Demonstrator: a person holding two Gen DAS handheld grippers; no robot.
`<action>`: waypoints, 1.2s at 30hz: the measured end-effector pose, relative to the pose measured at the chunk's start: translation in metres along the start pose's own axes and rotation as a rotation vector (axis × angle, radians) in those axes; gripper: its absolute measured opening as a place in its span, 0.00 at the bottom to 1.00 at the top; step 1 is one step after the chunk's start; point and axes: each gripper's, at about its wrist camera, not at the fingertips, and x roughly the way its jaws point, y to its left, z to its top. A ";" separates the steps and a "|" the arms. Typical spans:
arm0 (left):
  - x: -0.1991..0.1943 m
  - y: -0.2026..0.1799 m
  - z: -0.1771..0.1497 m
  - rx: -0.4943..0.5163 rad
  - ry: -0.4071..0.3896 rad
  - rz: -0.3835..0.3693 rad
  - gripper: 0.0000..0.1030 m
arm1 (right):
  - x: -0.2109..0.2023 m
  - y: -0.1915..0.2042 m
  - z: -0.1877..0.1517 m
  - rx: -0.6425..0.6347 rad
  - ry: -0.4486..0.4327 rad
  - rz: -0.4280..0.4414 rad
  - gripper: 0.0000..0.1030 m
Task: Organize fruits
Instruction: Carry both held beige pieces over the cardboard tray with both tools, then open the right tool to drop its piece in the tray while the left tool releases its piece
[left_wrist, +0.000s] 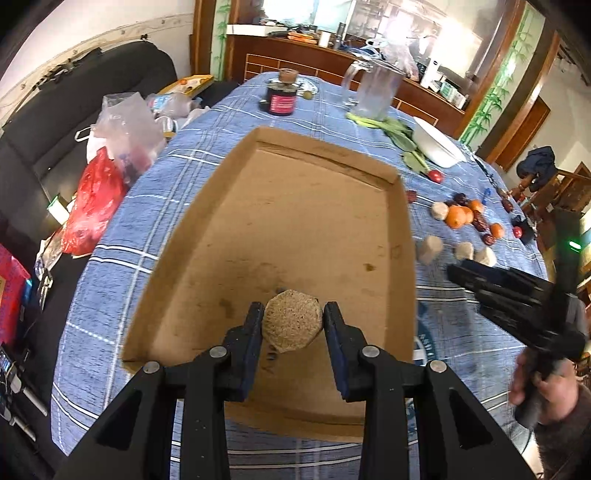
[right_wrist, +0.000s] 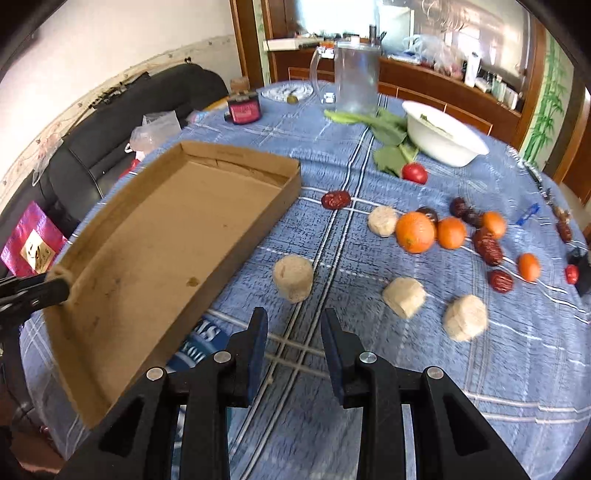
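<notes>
left gripper (left_wrist: 293, 325) clamped on beige cake (left_wrist: 291, 320) above cardboard tray (left_wrist: 321, 206); right gripper (right_wrist: 294, 326) narrow, empty, beige cakes (right_wrist: 293, 272) just ahead

Black left gripper (left_wrist: 291, 319) with blue-edged pads, silver screws; person's brown knitted sleeve (left_wrist: 565, 435).

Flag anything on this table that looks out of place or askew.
The cardboard tray sits askew, overhanging the table's edge beside the sofa. Leafy greens lie loose on the tablecloth next to the white bowl.
</notes>
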 end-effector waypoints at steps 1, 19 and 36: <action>0.000 -0.003 0.000 0.004 0.001 0.005 0.31 | 0.010 0.000 0.004 0.002 0.010 0.016 0.32; 0.002 0.009 -0.007 -0.037 0.019 0.052 0.31 | -0.002 -0.001 0.011 -0.045 -0.056 -0.014 0.30; 0.034 0.054 -0.007 -0.069 0.074 0.126 0.31 | 0.032 0.129 0.001 -0.209 0.063 0.218 0.31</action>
